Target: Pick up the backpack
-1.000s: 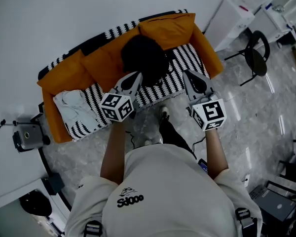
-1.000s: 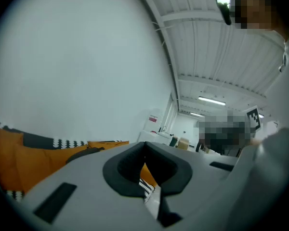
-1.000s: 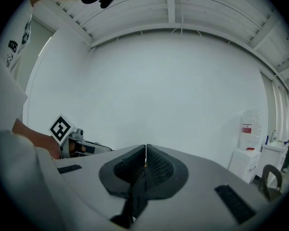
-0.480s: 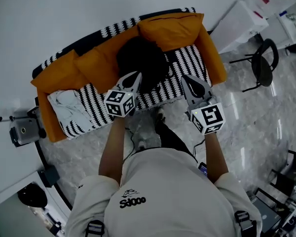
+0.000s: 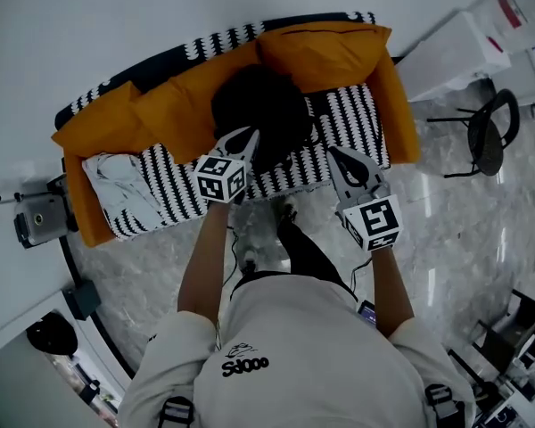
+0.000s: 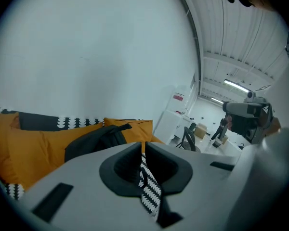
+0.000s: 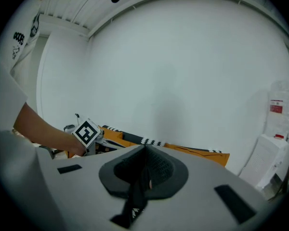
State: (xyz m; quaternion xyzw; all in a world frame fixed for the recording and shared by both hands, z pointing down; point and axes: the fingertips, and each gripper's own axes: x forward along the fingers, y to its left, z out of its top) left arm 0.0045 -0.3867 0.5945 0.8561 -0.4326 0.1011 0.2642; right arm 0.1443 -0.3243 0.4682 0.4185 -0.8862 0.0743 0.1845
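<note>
The backpack (image 5: 260, 114) is seen unlifted on the sofa (image 5: 401, 123), with the left gripper (image 5: 248, 139) and right gripper (image 5: 341, 155) held at the sofa's front, jaws closed on nothing.

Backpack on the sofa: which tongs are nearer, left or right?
Left. The left tongs sit at the front edge of the backpack; the right tongs are off to its right, above the striped seat cover.

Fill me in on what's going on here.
A person stands facing an orange sofa with a two-jaw gripper in each hand. A black backpack sits on the sofa seat, and nothing has hold of it yet. The left gripper and the right gripper are both held out toward it, jaws shut and empty. The left one is nearer the backpack.
</note>
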